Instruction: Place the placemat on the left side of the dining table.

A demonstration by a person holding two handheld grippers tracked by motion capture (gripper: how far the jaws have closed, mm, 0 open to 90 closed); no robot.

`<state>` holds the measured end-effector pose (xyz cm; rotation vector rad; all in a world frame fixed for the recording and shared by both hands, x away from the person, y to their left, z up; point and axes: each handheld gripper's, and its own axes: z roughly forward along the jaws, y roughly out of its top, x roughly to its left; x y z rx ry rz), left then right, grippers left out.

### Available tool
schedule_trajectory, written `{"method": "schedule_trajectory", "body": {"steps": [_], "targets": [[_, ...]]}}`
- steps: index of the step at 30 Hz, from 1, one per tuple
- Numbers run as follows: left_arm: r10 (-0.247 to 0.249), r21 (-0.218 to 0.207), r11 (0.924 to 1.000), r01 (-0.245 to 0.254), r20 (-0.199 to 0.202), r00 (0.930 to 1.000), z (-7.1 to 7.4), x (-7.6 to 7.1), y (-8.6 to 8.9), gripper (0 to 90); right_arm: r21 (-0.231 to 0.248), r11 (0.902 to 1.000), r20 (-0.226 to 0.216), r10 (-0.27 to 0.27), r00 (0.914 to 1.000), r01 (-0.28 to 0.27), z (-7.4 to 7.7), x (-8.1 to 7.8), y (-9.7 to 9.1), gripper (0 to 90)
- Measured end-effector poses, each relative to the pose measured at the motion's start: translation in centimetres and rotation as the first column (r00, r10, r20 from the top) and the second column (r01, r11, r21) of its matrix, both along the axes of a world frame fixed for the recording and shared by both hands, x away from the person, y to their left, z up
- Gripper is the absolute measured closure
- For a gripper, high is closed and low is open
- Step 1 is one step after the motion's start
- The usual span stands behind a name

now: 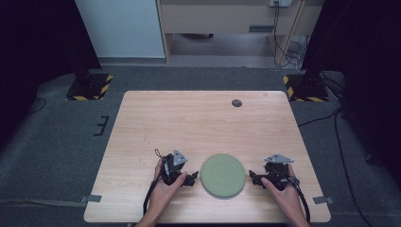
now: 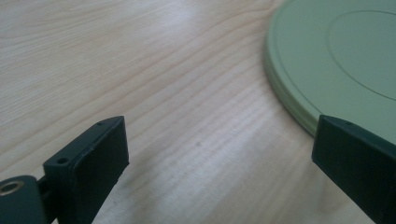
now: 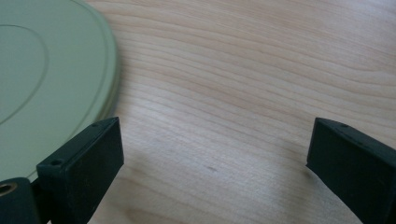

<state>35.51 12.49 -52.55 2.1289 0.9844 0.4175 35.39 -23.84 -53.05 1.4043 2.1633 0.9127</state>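
A single round, flat disc (image 1: 222, 175) in a pale sage green lies near the front edge of the worktop (image 1: 189, 123), a little right of its middle. Its top is smooth and matte, with a faint raised ring set in from the rim; the left gripper view (image 2: 336, 56) shows the edge as a thin stepped lip lying flat on the wood, and the right gripper view (image 3: 46, 74) shows the same ring and lip.

Two hand-held grippers flank it, one on each side, both pointing inward toward the disc. The left hand-held gripper (image 1: 191, 178) sits just beside the disc's left edge, held by the person's left hand (image 1: 165, 187); its jaws stand wide apart with bare wood between them, and one jaw overlaps the disc's rim in its own view, though whether it touches cannot be told. The right hand-held gripper (image 1: 254, 178) sits just beside the disc's right edge in the person's right hand (image 1: 283, 189); its jaws are likewise spread wide and hold nothing. Each carries a grey three-cornered plate on top and trails a black cable.

The worktop is one light wooden board with visible grain and rounded corners. A small dark round spot (image 1: 237, 102) sits near its far edge. Around it is grey carpet (image 1: 56, 137), with two yellow-and-black striped bases (image 1: 90, 87) at the far corners, dark curtains to either side, and pale wooden furniture (image 1: 227, 19) along the back wall.
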Motion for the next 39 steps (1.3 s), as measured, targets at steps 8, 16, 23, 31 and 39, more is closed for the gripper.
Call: {"method": "schedule_trajectory", "body": {"steps": [8,16,23,31,39], "targets": [[-0.063,-0.010,0.9979,0.063,0.016,0.9979,0.5,-1.6,-1.0,3.0,0.028,0.9966,0.039,0.076,0.9963,-0.077,0.7,-1.5,0.2,3.6],[-0.074,-0.012,0.9972,0.074,-0.005,0.9973,0.2,-1.6,-1.8,3.0,0.025,0.9939,0.034,0.107,0.9937,-0.108,0.6,-2.0,0.9,4.2],[-0.064,0.027,0.9976,0.064,-0.014,0.9978,-0.1,-1.5,-2.2,2.6,0.015,0.9928,0.034,0.118,0.9924,-0.119,0.3,-2.1,1.8,3.1],[-0.053,0.033,0.9980,0.053,-0.010,0.9986,-0.2,-1.2,-2.3,1.2,0.015,0.9939,0.031,0.109,0.9936,-0.109,0.2,-1.9,1.8,2.1],[-0.045,0.052,0.9977,0.045,0.014,0.9989,-0.1,-0.5,-2.6,1.2,0.011,0.9959,0.038,0.089,0.9953,-0.090,0.2,-1.4,1.7,1.4]]}}
